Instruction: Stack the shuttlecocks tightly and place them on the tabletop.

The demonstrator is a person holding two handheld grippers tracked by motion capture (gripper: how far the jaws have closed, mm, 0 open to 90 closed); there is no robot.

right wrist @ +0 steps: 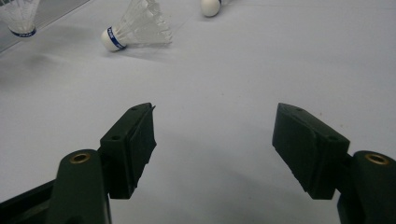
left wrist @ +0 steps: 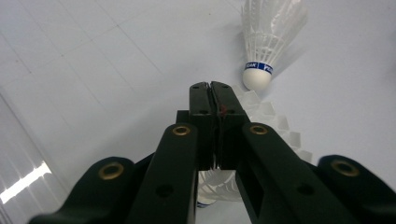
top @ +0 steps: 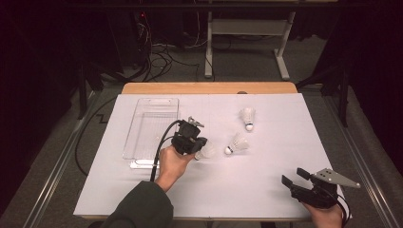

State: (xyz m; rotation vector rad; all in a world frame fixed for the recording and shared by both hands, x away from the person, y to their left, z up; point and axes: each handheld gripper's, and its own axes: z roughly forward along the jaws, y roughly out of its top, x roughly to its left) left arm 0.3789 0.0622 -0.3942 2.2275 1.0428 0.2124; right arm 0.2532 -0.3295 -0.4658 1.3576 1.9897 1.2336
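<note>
- While the clear tray (top: 142, 124) sat bare on the counter (top: 266, 185), the left tool (top: 198, 151) just right of it was clamped on a shuttlecock (top: 207, 150); two others (top: 236, 143) (top: 247, 118) lay farther right, so I judged most of the work remained.
- Along the left tool (left wrist: 212, 86), jaws pinched the held shuttlecock's feathers (left wrist: 280, 130).
- Well right of the tray, the right tool (right wrist: 212, 140) stood apart, holding nothing.

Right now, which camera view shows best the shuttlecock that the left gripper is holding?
The high view: the held shuttlecock shows whole and white, just right of the left gripper. The left gripper view has its feathers half hidden behind the shut jaws. In the right gripper view it is cut off at the upper left corner.
</note>
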